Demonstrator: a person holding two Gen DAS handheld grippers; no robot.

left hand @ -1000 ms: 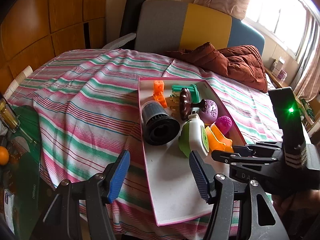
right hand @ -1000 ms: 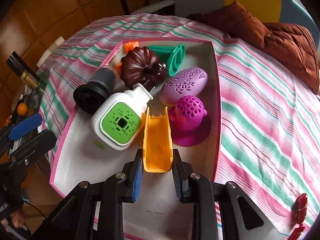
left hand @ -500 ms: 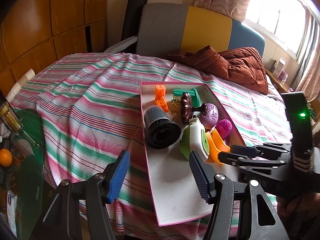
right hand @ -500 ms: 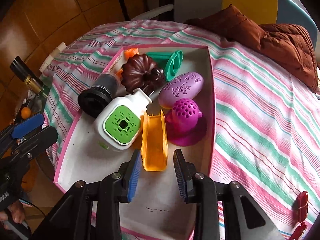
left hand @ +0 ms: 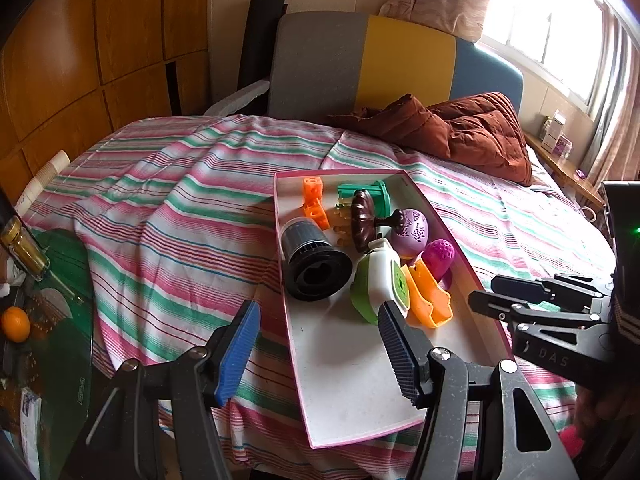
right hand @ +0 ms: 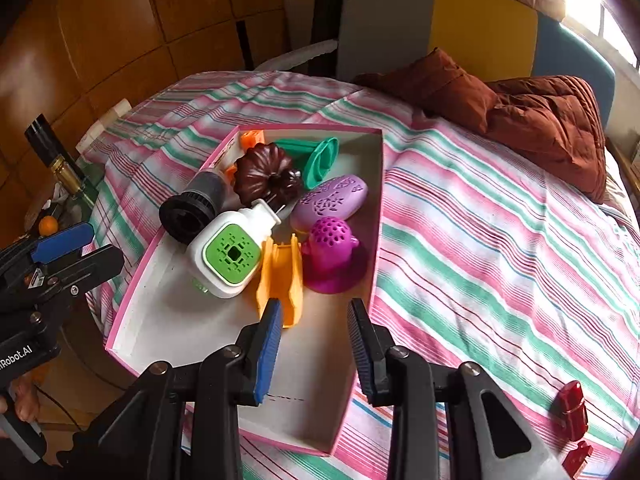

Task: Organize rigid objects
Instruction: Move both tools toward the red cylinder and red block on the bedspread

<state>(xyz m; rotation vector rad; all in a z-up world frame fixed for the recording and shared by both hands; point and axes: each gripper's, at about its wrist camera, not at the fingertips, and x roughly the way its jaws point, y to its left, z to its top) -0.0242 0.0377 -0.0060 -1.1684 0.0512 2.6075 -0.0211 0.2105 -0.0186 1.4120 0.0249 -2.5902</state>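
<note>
Now that its jaws have just been opening, the right gripper (right hand: pixel 313 322) stands parted with nothing between them, and the orange channel-shaped piece (right hand: pixel 280 276) it was clamping a second ago lies free in the pink-rimmed box (right hand: pixel 376 216) just ahead of its fingertips, beside the white-and-green dispenser (right hand: pixel 228 254). That placement looks finished. The left gripper (left hand: pixel 316 348) hovers half open and empty over the box's near end, on the bed (left hand: pixel 168 216).

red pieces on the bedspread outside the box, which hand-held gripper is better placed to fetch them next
Probably the right hand-held gripper: it is empty, jaws open, and the red pieces lie on its side of the pink box. The left hand-held gripper hangs over the box's opposite side.
</note>
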